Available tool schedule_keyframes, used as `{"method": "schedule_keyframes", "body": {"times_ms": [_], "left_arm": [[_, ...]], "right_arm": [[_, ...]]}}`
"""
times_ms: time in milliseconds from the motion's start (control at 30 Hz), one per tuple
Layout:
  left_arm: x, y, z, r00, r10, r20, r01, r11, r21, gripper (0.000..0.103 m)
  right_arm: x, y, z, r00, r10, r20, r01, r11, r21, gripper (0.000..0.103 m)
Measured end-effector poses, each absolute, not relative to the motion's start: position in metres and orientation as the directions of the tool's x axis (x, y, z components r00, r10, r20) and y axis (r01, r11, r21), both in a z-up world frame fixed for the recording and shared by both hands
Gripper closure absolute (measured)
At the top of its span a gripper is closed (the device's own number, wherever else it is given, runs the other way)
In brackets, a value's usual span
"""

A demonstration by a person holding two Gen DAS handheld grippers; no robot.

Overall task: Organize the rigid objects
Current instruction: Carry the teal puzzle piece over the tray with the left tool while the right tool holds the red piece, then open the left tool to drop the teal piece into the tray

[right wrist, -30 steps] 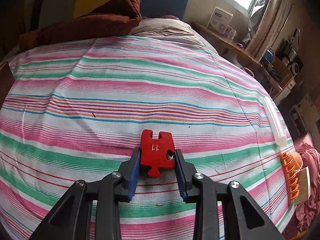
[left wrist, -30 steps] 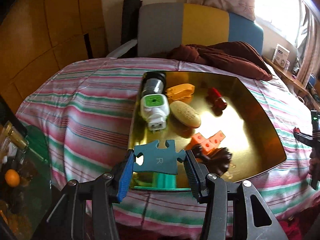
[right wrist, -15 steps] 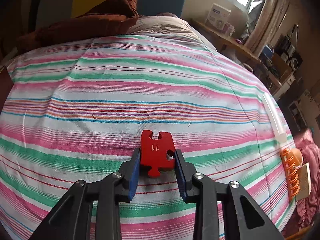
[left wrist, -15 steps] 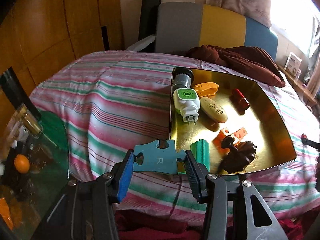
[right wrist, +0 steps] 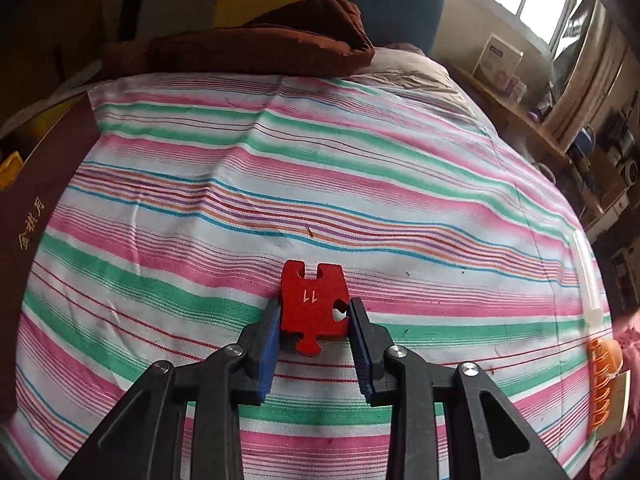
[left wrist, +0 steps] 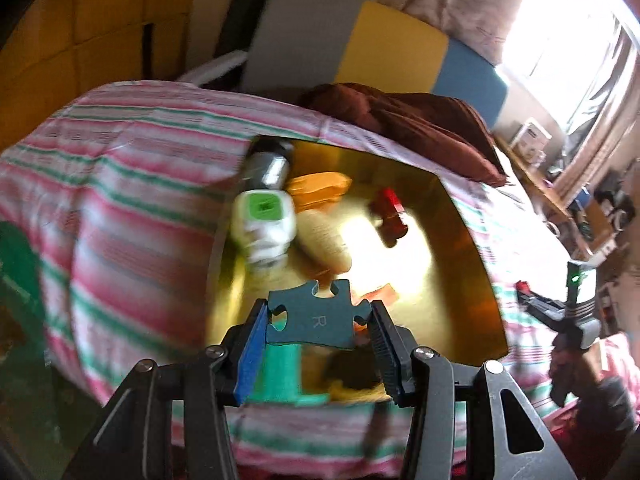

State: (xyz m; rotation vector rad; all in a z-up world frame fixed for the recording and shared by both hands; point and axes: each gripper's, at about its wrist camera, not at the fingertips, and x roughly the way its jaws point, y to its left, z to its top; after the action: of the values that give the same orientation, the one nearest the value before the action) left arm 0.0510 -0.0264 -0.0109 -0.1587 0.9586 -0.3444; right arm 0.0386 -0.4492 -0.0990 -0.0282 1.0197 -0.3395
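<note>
My left gripper [left wrist: 316, 334] is shut on a teal puzzle piece [left wrist: 316, 320] marked R, held over the near edge of a gold tray [left wrist: 448, 264]. The blurred tray holds a white plug with a green square [left wrist: 264, 224], a metal cylinder [left wrist: 268, 164], an orange clip [left wrist: 320, 188], a beige oval [left wrist: 324, 242], a red piece [left wrist: 390, 212], orange bits [left wrist: 384, 294], a green block [left wrist: 280, 372] and a dark lump [left wrist: 348, 372]. Above bare striped bedspread [right wrist: 360, 184], my right gripper [right wrist: 314, 322] is shut on a red puzzle piece [right wrist: 312, 306] marked 11.
The tray's maroon outer wall [right wrist: 40, 200] stands at the left edge of the right wrist view. A brown cloth [right wrist: 256, 40] lies at the head of the bed. An orange clip strip [right wrist: 604, 380] and a clear tube [right wrist: 586, 276] lie at the bed's right edge.
The left gripper swung left off the tray, then back over its near edge, still holding the teal piece. The right gripper shifted left; the tray's maroon wall now shows more.
</note>
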Motion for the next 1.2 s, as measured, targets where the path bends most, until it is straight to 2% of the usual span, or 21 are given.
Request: {"method": "schedule_keyframes", "body": {"times_ms": [167, 467, 733, 867, 1100, 1167, 1200], "left_arm": [[0.075, -0.070, -0.006, 0.508, -0.367, -0.779, 0.290, 0.925, -0.246, 0.053], [0.111, -0.121, -0.021, 0.387, -0.410, -0.826, 0.368, 0.890, -0.269, 0.053], [0.145, -0.140, -0.040, 0.300, -0.410, -0.861, 0.358, 0.885, -0.297, 0.053], [0.156, -0.152, -0.049, 0.263, -0.397, -0.879, 0.387, 0.878, -0.281, 0.053], [0.159, -0.165, -0.067, 0.258, -0.308, -0.916, 0.417, 0.890, -0.182, 0.053], [0.158, -0.166, -0.073, 0.244, -0.278, -0.929, 0.434, 0.888, -0.151, 0.050], [0.156, -0.167, -0.076, 0.240, -0.270, -0.933, 0.446, 0.884, -0.141, 0.042]], "right_arm": [[0.041, -0.449, -0.100, 0.475, -0.296, -0.829, 0.256, 0.947, -0.192, 0.071], [0.040, -0.449, -0.100, 0.472, -0.297, -0.830, 0.251, 0.948, -0.196, 0.071], [0.041, -0.449, -0.100, 0.470, -0.293, -0.833, 0.249, 0.949, -0.193, 0.071], [0.041, -0.449, -0.100, 0.469, -0.292, -0.834, 0.249, 0.949, -0.193, 0.071], [0.041, -0.448, -0.101, 0.469, -0.291, -0.834, 0.250, 0.949, -0.191, 0.071], [0.041, -0.448, -0.101, 0.469, -0.291, -0.834, 0.250, 0.949, -0.190, 0.071], [0.041, -0.448, -0.101, 0.469, -0.291, -0.834, 0.250, 0.949, -0.191, 0.071]]}}
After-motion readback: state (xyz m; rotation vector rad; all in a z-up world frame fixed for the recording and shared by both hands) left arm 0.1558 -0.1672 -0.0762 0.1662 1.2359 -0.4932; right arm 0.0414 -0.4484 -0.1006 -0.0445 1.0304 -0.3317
